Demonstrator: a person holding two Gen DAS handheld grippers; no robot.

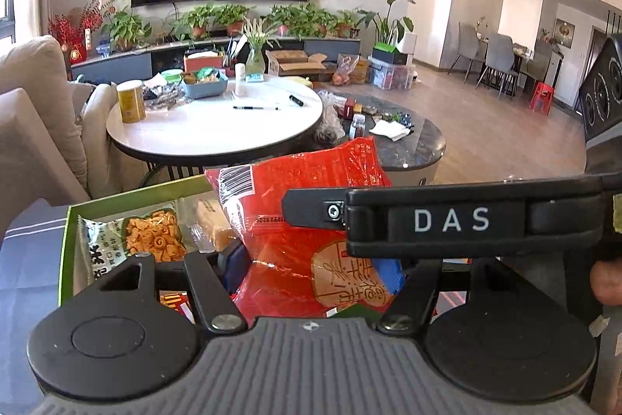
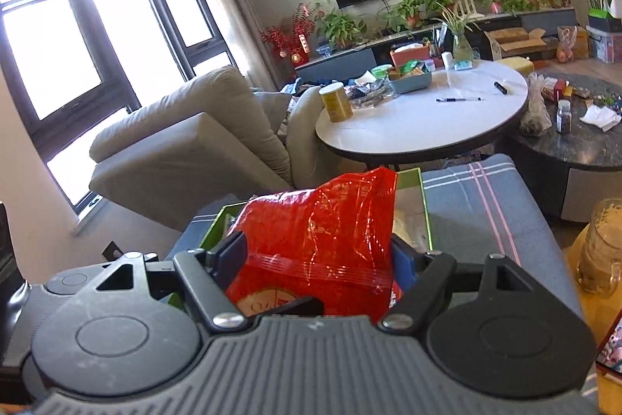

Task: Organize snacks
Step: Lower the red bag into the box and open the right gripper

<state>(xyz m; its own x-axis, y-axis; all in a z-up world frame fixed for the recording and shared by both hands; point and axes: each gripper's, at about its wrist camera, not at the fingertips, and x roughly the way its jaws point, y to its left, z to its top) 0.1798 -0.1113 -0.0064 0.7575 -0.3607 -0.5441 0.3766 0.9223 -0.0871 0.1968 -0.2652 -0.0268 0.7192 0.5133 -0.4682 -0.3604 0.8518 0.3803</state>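
A red snack bag [image 1: 295, 205] stands up out of a green box [image 1: 155, 190] that rests on a blue-grey plaid cushion. My left gripper [image 1: 311, 269] is shut on the red snack bag near its lower part; a blue pad [image 1: 388, 273] shows behind the film. My right gripper [image 2: 317, 259] is also shut on the red snack bag [image 2: 322, 224], and its black body [image 1: 466, 220], marked DAS, crosses the left wrist view. Inside the green box [image 2: 425, 209] lie a clear packet of orange spiral crackers [image 1: 151, 238] and a pale wrapped packet [image 1: 212, 220].
A white round table [image 1: 217, 131] stands beyond the box with a yellow can [image 1: 131, 102], a blue basket of snacks [image 1: 205, 84] and pens. A dark round table [image 1: 408, 142] holds bottles and tissue. A beige sofa [image 2: 186, 142] is at the left. A glass jar [image 2: 600, 247] stands at right.
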